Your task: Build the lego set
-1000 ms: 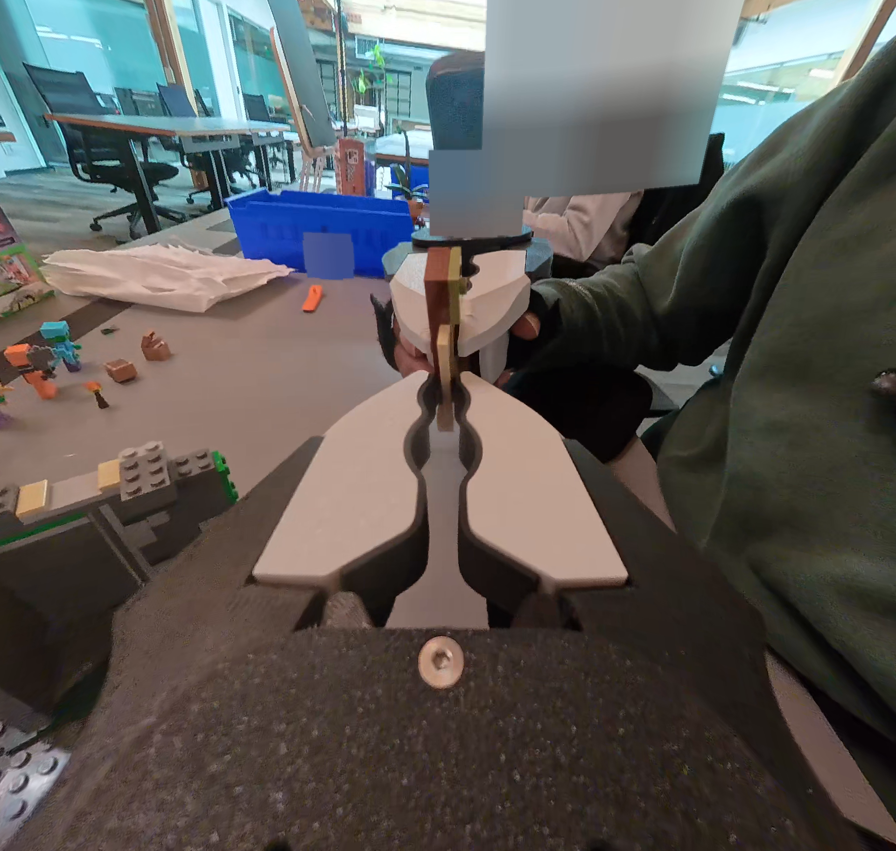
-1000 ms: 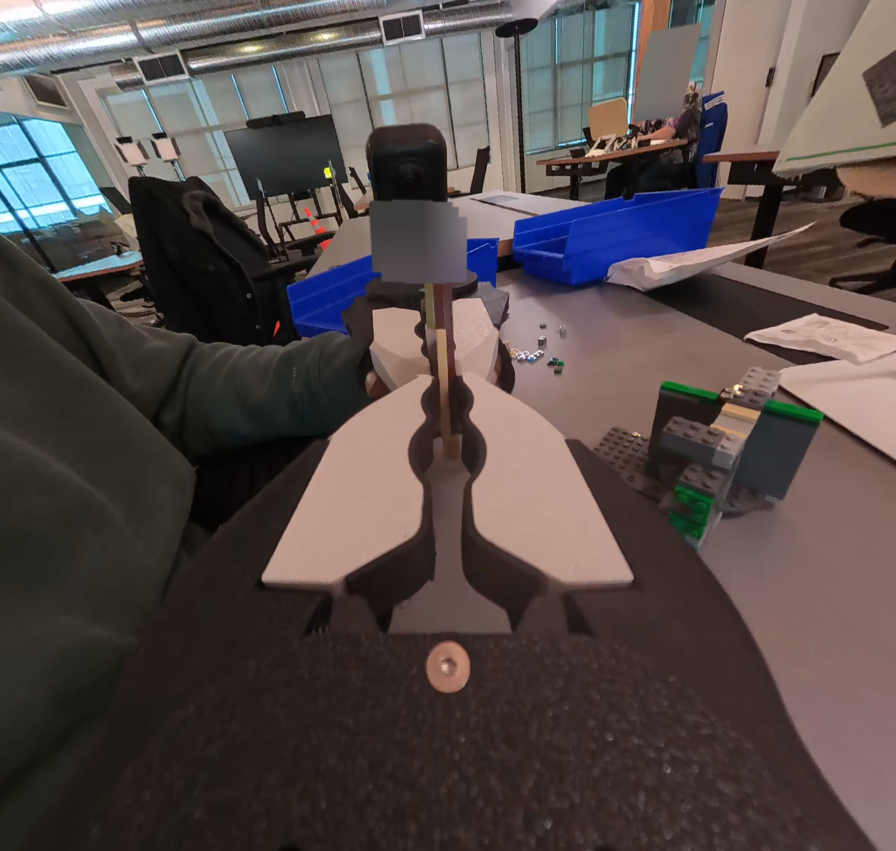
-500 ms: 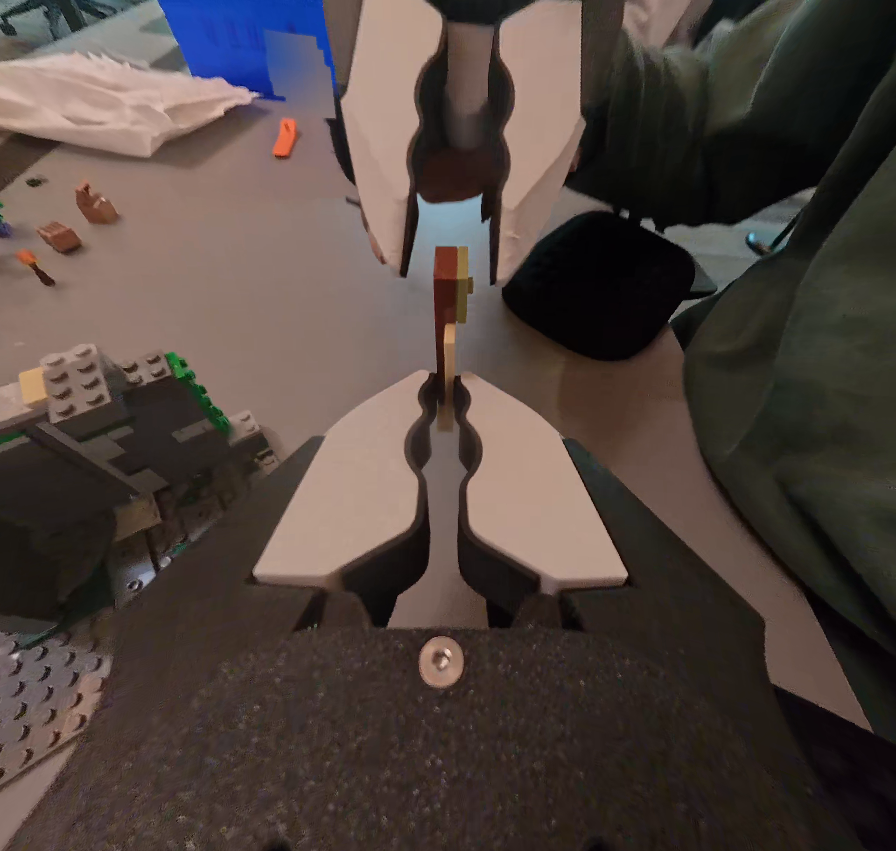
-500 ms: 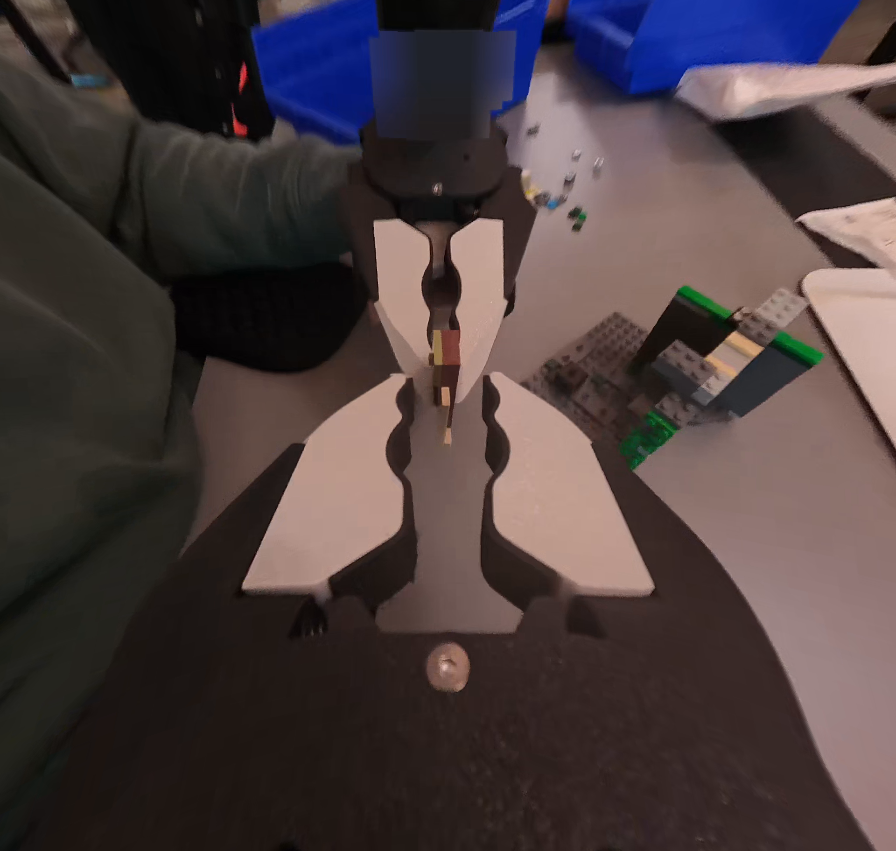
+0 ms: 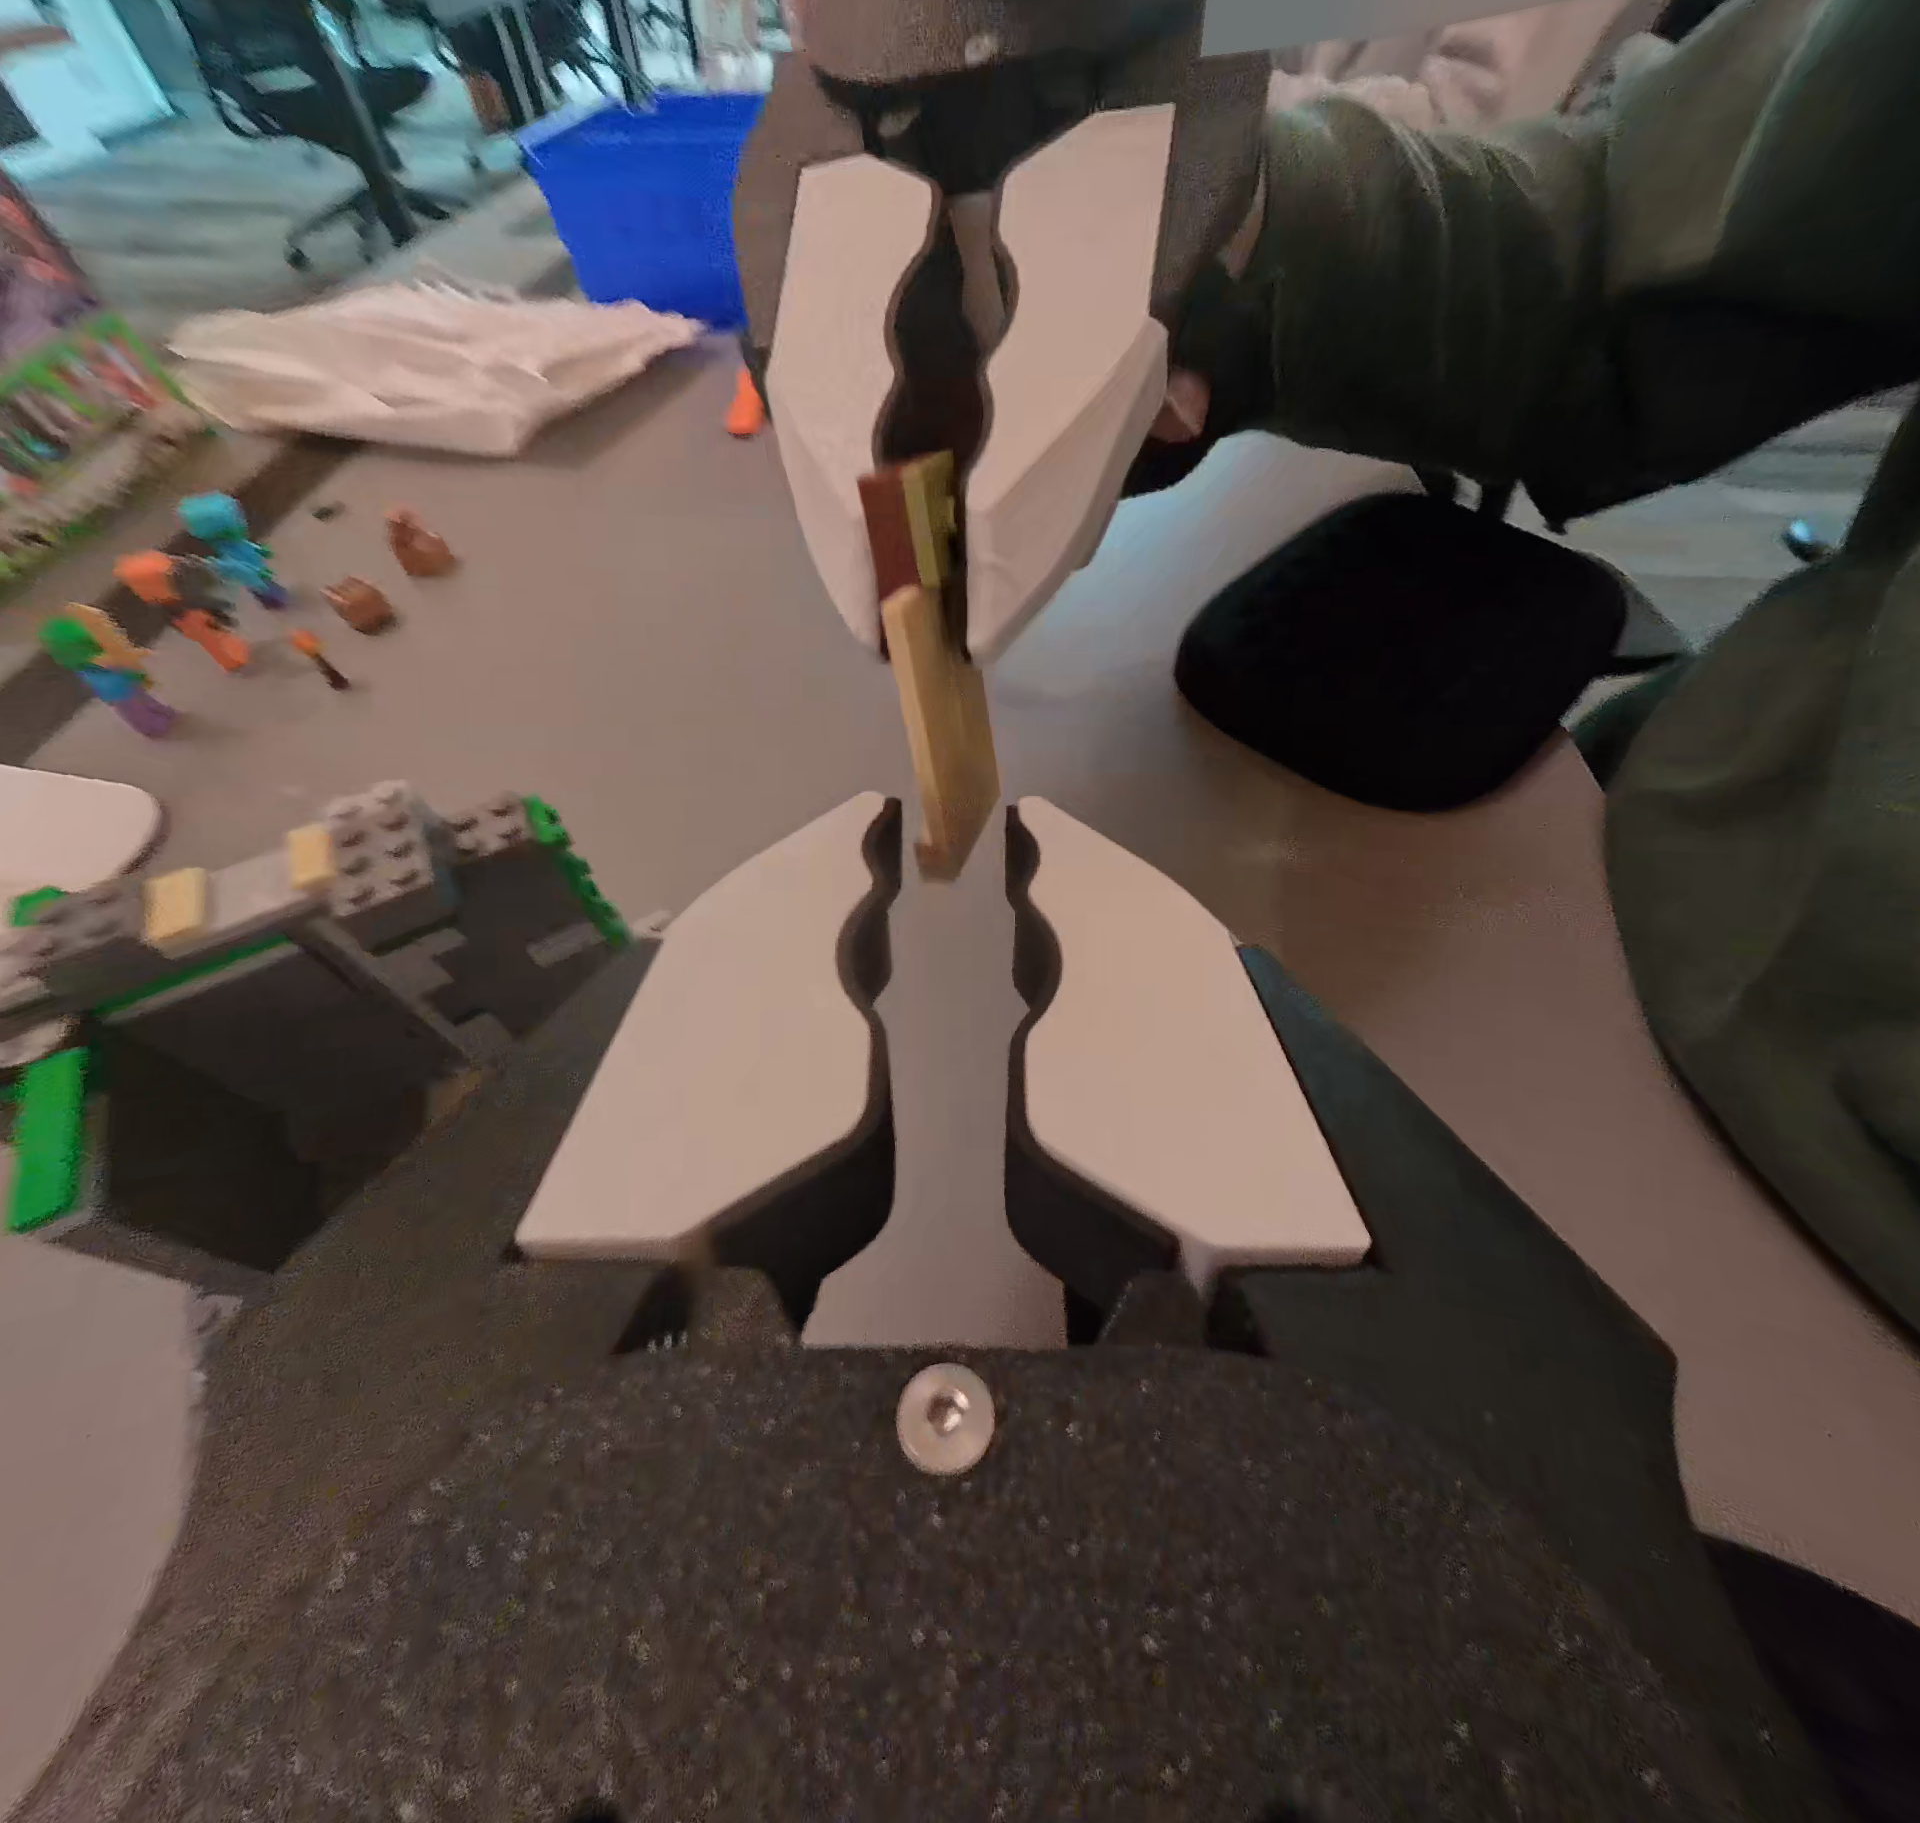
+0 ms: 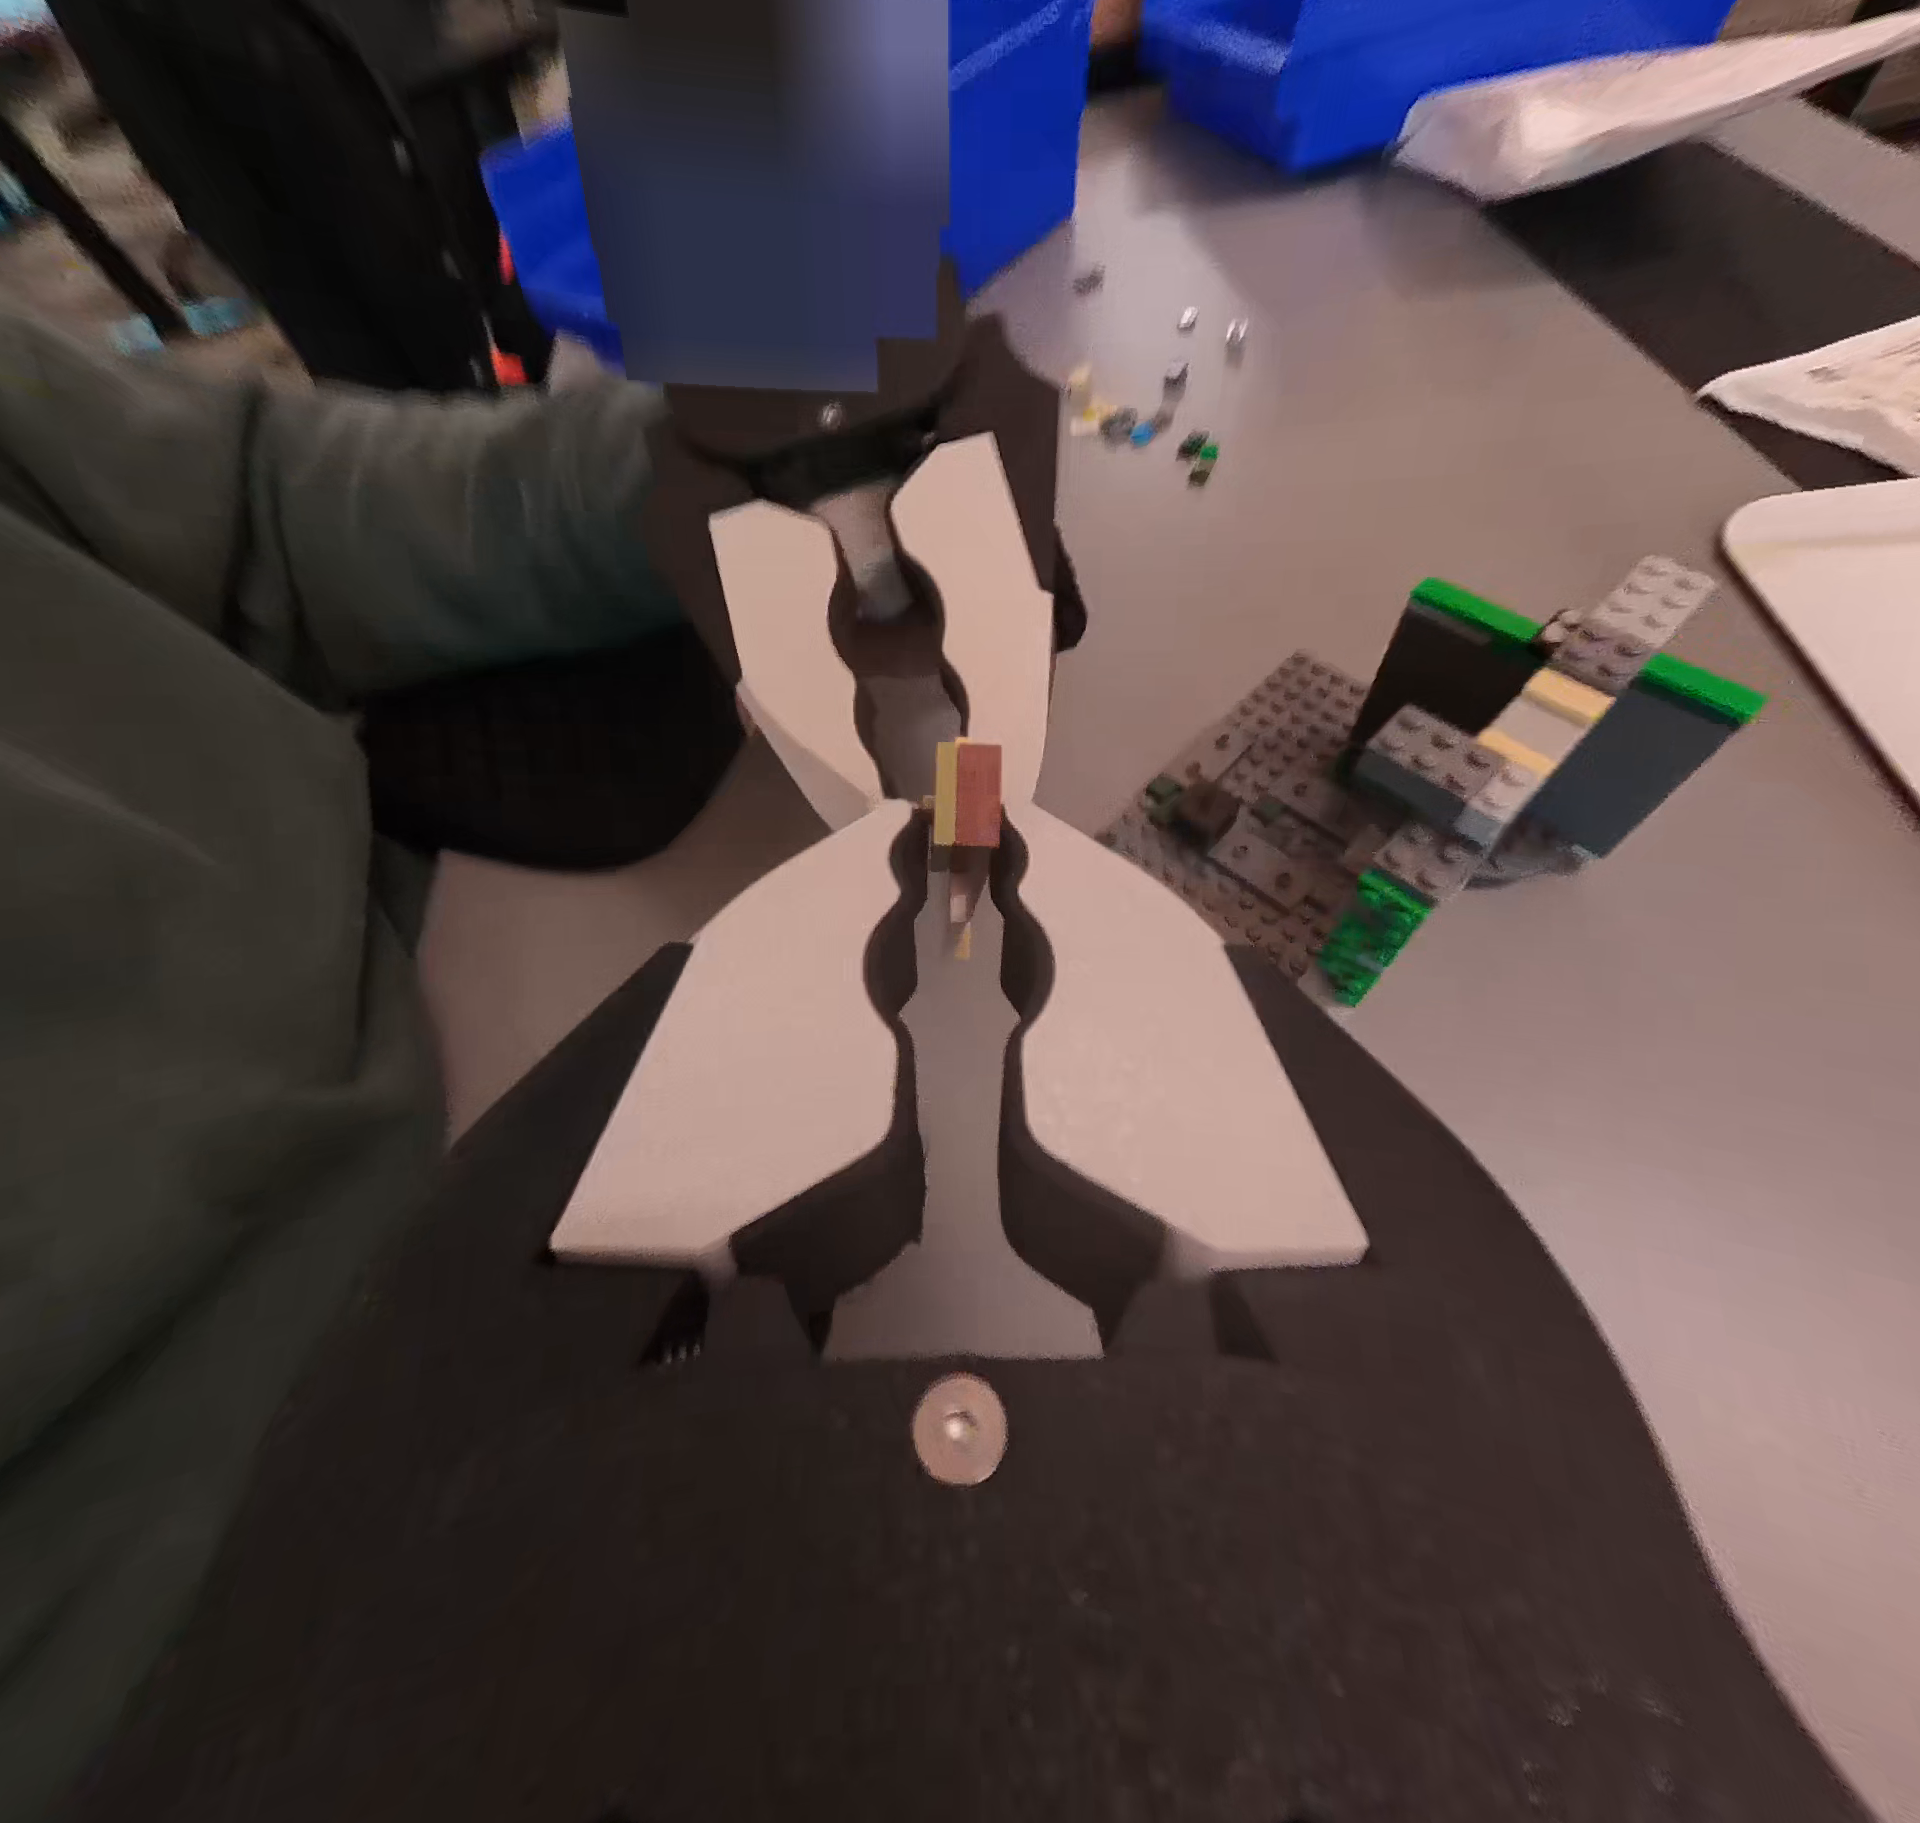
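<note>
the brown-and-tan lego piece (image 5: 928,620) is pinched at its brown end by the closed right gripper (image 5: 925,630). its tan end is seen between the parted fingers of the left gripper (image 5: 943,823), untouched by them, above the grey table (image 5: 644,693).

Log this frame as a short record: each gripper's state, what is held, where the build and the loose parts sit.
left gripper: open, fingers apart on either side of the piece's tan lower end, with a gap on both sides
right gripper: shut on the small brown and tan lego sub-assembly
held piece: roughly upright in the air between the two grippers, above the grey table
build: partly built grey, black and green lego model on the table, no gripper touching it
loose parts: small colourful lego figures on the table
</note>
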Demonstrator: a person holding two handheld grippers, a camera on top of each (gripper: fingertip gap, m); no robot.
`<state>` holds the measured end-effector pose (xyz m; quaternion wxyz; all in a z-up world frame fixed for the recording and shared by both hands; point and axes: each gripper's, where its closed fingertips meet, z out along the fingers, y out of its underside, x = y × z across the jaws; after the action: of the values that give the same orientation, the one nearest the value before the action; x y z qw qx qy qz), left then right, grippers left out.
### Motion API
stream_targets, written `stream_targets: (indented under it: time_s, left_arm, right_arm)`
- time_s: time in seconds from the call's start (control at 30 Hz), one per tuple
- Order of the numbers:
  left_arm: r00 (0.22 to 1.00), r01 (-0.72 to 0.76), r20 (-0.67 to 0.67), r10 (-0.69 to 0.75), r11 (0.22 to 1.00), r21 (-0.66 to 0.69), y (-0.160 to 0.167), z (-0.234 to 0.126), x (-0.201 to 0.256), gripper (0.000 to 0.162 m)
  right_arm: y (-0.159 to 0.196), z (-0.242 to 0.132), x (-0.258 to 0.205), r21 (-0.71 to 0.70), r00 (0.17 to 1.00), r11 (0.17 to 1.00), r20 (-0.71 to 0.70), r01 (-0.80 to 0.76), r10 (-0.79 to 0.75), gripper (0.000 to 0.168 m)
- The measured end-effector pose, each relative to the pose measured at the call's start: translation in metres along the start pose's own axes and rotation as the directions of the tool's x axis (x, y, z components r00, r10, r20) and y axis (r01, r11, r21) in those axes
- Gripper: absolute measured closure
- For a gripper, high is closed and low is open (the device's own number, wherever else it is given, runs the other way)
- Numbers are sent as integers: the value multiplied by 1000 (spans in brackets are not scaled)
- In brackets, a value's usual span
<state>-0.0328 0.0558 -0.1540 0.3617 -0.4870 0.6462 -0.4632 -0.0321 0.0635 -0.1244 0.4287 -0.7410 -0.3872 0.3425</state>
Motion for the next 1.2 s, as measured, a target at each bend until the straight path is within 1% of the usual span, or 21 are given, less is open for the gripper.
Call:
stream_targets:
  time_s: [0.1, 0.17, 0.23, 0.3, 0.4, 0.57, 0.7, 0.83, 0.93, 1.07, 1.2]
  left_arm:
    - [994, -47, 101, 39, 996, 70, -14, -6, -13, 133]
    - [979, -99, 190, 77, 989, 111, -25, -11, -21, 130]
    - [946, -172, 293, 136, 980, 100, -31, -14, -30, 127]
    - [902, -239, 390, 189, 967, 86, -37, -17, -37, 124]
    - [826, -321, 501, 257, 946, 44, -45, -22, -45, 122]
    - [711, -390, 625, 321, 920, -29, -50, -30, -56, 120]
    - [661, -422, 660, 357, 904, -66, -51, -33, -58, 120]
    - [647, -433, 666, 370, 898, -78, -48, -32, -56, 120]
    - [672, -430, 636, 379, 899, -82, -43, -26, -54, 118]
    - [706, -427, 587, 397, 899, -94, -33, -15, -51, 121]
    - [722, -410, 575, 384, 907, -91, -28, -13, -52, 125]
  right_arm:
    - [-25, -14, 15, 183, 986, 968, 35, -169, 165, 157]
    - [-38, -21, 26, 285, 951, 907, 103, -309, 291, 158]
    - [-47, -25, 35, 345, 894, 825, 201, -447, 400, 158]
    - [-52, -23, 42, 370, 831, 745, 284, -555, 478, 157]
    - [-55, -18, 47, 381, 764, 663, 364, -644, 533, 158]
    - [-58, -14, 48, 388, 705, 591, 436, -708, 559, 158]
    - [-55, -13, 43, 380, 692, 580, 449, -720, 565, 157]
    - [-45, -14, 39, 366, 692, 589, 433, -720, 577, 157]
    - [-36, -14, 38, 350, 664, 567, 459, -746, 590, 158]
    - [-28, -8, 38, 317, 616, 533, 496, -785, 612, 158]
    - [-23, -2, 40, 297, 602, 529, 498, -795, 624, 158]
